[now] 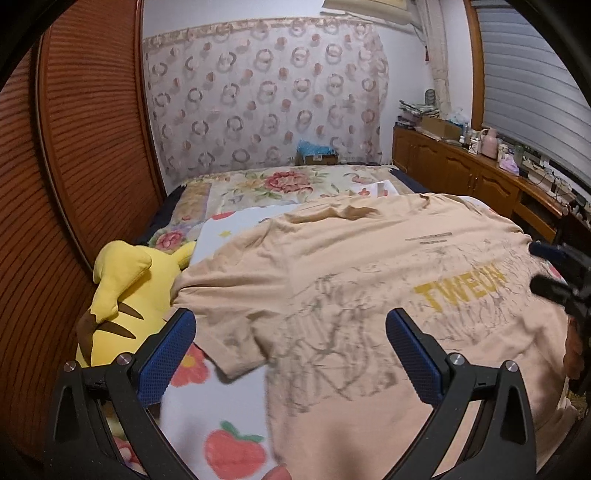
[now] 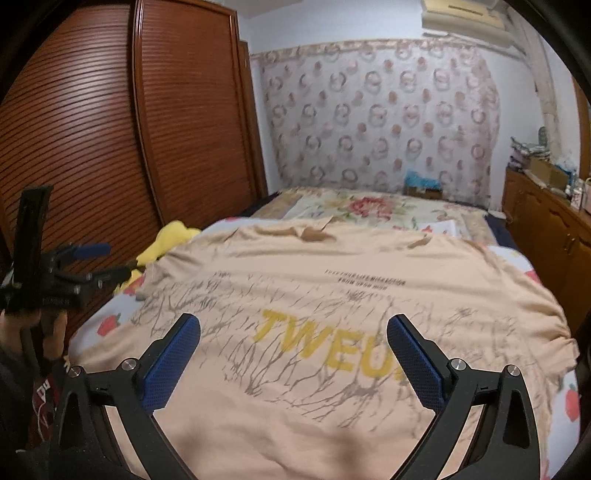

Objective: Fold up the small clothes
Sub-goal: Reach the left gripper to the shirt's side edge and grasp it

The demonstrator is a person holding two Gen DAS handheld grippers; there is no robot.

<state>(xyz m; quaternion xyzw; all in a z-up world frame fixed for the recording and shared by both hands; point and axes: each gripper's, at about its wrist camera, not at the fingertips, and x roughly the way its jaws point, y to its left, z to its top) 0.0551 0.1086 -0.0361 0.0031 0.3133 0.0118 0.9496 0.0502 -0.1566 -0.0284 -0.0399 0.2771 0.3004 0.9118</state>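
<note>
A bedroom, and the louvred wooden wardrobe doors (image 2: 110, 129) fill the left side, reddish-brown and shut. Straight ahead, a patterned curtain (image 1: 266, 99) of rings and pink blooms hangs across the white back wall (image 2: 332, 22). High on the right sits an air conditioner (image 2: 465, 14). Along the right wall runs a low wooden cabinet (image 1: 458, 170), its top crowded with boxes and bottles, under a window with closed blinds (image 1: 528, 85). The bed (image 1: 258, 184) wears a floral cover. Light is soft and even.
</note>
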